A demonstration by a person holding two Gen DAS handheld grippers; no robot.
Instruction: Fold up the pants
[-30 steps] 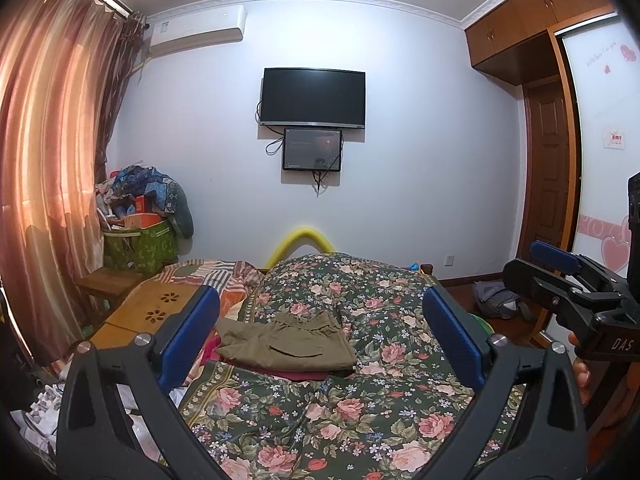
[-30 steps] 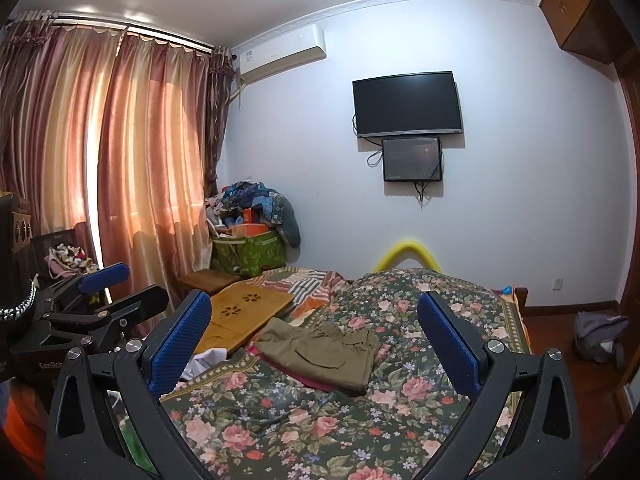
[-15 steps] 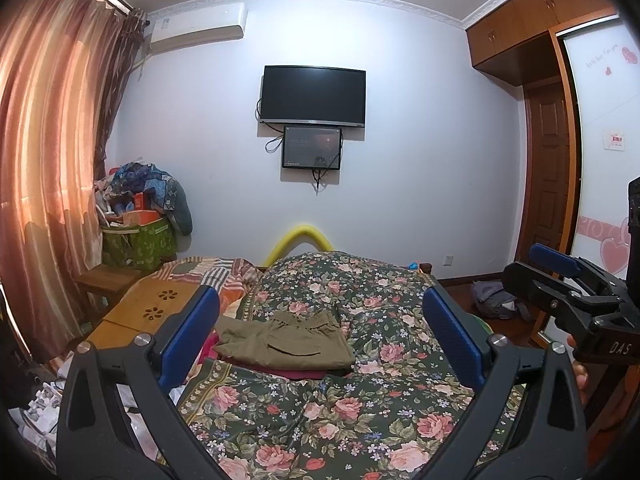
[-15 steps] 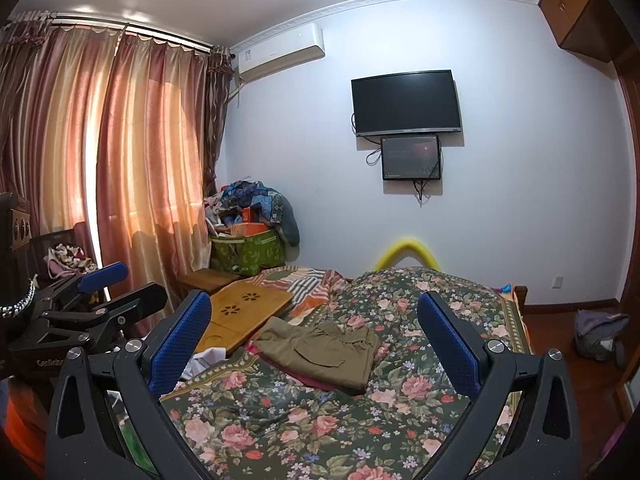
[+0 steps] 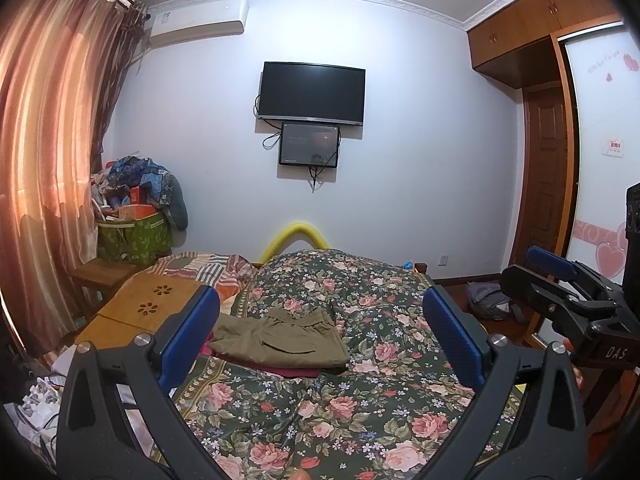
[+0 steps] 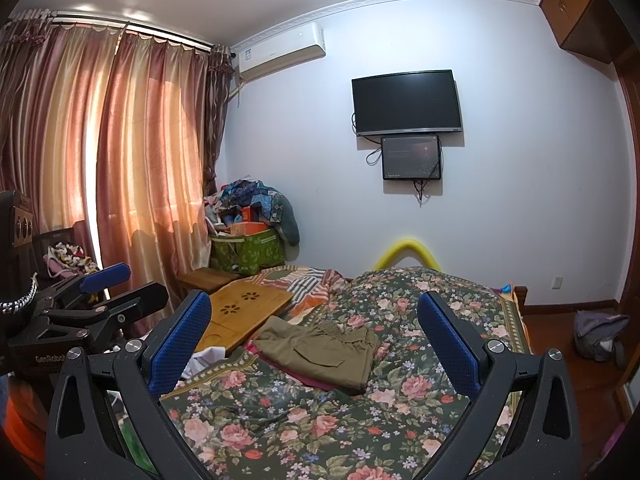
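Note:
Olive-green pants [image 5: 280,342] lie folded in a flat rectangle on the floral bedspread [image 5: 360,412], on top of a dark red garment [image 5: 288,372]. They also show in the right wrist view [image 6: 320,350]. My left gripper [image 5: 320,328] is open and empty, held above the near part of the bed, well short of the pants. My right gripper [image 6: 316,334] is open and empty too, at a like distance. Each gripper shows at the side of the other's view: the right one [image 5: 568,292], the left one [image 6: 104,300].
A wooden lap tray [image 5: 152,304] and a striped quilt [image 5: 208,268] lie left of the pants. A green bag piled with clothes [image 5: 132,236] stands by the curtain. A TV [image 5: 312,92] hangs on the far wall. A grey backpack [image 5: 488,300] lies on the floor at right.
Both views have shifted only slightly; the grippers stay open and the folded pants have not moved.

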